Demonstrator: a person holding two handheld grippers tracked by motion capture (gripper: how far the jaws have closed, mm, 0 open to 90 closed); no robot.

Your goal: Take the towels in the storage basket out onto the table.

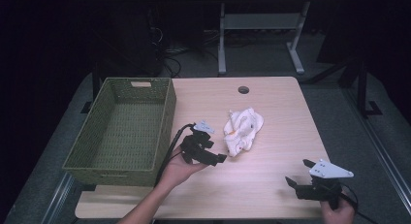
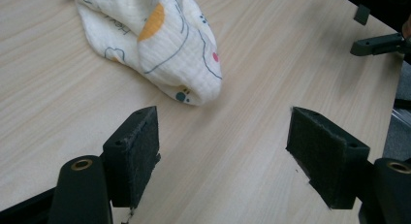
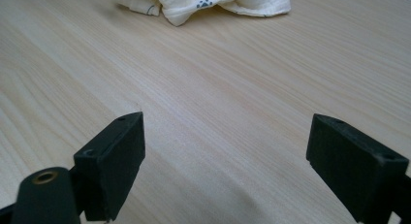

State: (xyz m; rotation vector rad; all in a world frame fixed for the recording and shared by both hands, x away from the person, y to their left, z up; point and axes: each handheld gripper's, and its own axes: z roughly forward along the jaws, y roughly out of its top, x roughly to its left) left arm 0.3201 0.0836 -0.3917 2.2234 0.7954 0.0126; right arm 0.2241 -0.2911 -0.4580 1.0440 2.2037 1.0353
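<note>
We held the left hand-held gripper point(image 1: 220, 158) low over the bench point(image 1: 271, 136), near the middle, with its jaws spread wide and nothing between them. Just beyond its tips lay the crumpled white cloth point(image 1: 243, 131), a soft muslin piece printed with small coloured shapes, resting on the bench slightly right of centre. In the left gripper view the cloth point(image 2: 160, 44) sat just past the open pads point(image 2: 138, 146), close to them but not touching. To the left of that gripper stood the green woven basket point(image 1: 167, 120), its right wall near our left hand point(image 1: 177, 170) and its near corner hanging over the bench's near left edge.

We held the right hand-held gripper point(image 1: 298, 171) at the near right corner of the bench, well apart from the cloth, its jaws likewise wide open and empty. In the right gripper view the cloth point(image 3: 208, 3) lay far off at the top, with bare wood between it and the pads point(image 3: 121, 156). Our right hand point(image 1: 337, 212) gripped the tool at the bench's near edge.
</note>
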